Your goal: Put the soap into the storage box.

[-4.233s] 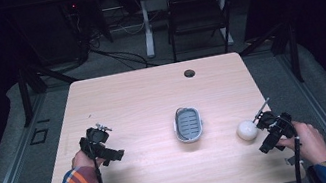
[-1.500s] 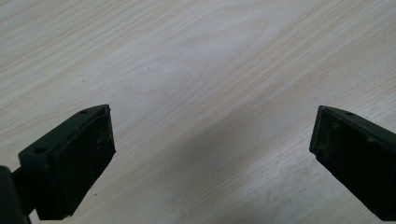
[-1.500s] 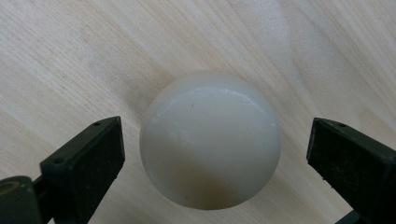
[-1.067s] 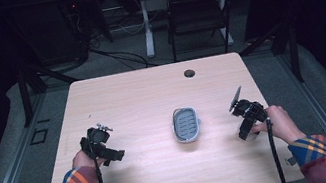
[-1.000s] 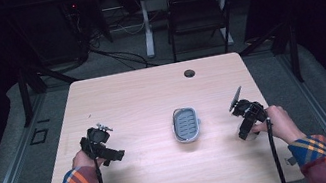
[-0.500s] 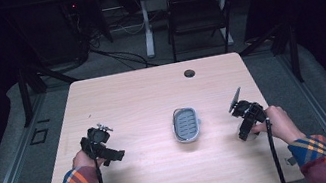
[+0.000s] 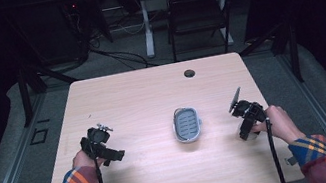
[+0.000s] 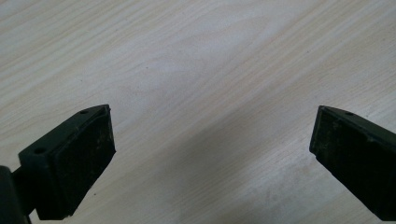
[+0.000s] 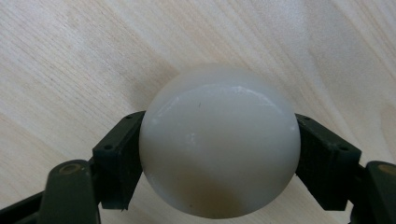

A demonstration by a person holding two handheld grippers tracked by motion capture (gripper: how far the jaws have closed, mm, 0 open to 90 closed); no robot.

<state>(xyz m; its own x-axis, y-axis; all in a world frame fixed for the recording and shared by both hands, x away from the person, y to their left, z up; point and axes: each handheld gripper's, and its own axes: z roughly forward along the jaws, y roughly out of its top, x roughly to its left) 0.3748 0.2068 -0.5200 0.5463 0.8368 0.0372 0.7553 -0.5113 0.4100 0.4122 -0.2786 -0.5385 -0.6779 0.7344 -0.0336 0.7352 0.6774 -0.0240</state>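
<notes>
Pinching the white ball (image 9: 219,140) it has lifted nearer the grey dish (image 7: 187,124), the right gripper (image 7: 246,118) seems ready to deposit it, left gripper (image 7: 101,145) spread idle

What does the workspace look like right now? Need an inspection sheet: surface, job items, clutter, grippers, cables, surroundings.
Surface: light wood table, with a grommet hole near the far edge.
Job's things: grey slotted tray at centre; white ball between the right gripper's jaws.
Clutter: nothing seen.
Grippers: left gripper open over bare wood; right gripper shut on the ball, right of the tray.
Cables: one trails from each gripper toward the person; more on the floor behind the table.
Surroundings: dark room, chair and desk legs beyond the table.
</notes>
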